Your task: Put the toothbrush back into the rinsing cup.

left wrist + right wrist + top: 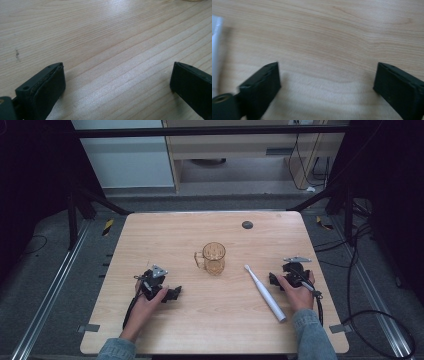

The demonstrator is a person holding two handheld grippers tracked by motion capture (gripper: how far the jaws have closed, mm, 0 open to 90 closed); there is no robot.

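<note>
Left tongs [172, 293] released | right tongs [274, 280] released, just beside toothbrush [265, 293] | mug [213, 258] mid-table, bare wood around

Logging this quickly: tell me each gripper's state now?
Left gripper: open, holding nothing, over bare table.
Right gripper: open, holding nothing, beside the toothbrush.

You are looking at a scene with no readable text. Nothing legible is showing on the mug [214, 257] or on the toothbrush [265, 293] right of it.
</note>
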